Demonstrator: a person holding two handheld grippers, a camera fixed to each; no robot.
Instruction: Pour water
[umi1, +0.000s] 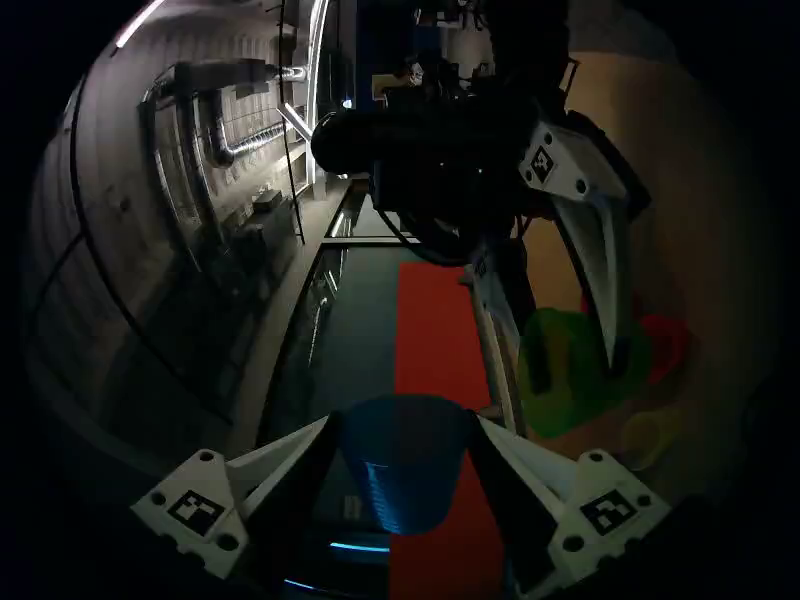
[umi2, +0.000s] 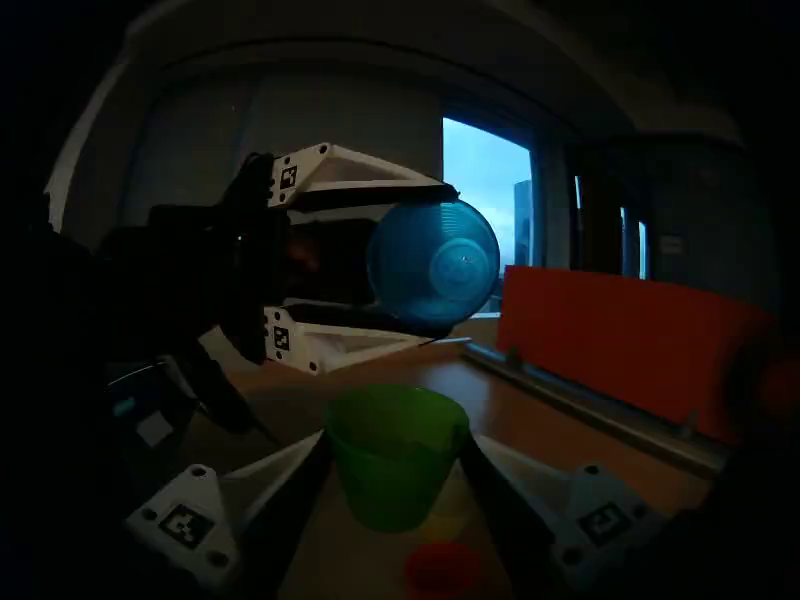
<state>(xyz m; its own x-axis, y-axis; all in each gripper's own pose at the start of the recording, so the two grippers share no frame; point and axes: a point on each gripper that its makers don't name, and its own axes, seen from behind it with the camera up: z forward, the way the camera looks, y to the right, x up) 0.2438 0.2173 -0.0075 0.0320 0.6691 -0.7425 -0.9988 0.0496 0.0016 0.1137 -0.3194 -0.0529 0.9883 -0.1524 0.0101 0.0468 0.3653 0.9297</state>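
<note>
**A:** What is giving you trouble here?

**B:** Both views are running very dark. In the left gripper view, your right gripper (umi1: 566, 396) is blocking the upper middle with its dark body. One pale finger is crossing the green cup (umi1: 555, 350). At the right edge, a red cup (umi1: 668, 345) and a yellow thing (umi1: 650, 435) are blurring together. Whether water is sitting in any cup, I cannot tell.

**A:** Where are the cups lying against the grippers?

**B:** Your left gripper (umi1: 405, 430) is clamping the blue cup (umi1: 400, 470) at the bottom middle of its own view. In the right gripper view, your right gripper is clasping the green cup upright at lower middle. The blue cup is hanging above it mid-frame, tipped sideways, with one round end facing the camera.

**A:** And what are you counting?

**B:** I am counting two grippers, then one blue, one green and one red cup, plus one yellow thing. A red panel (umi2: 630, 340) is standing along the bench (umi2: 560, 400).
</note>
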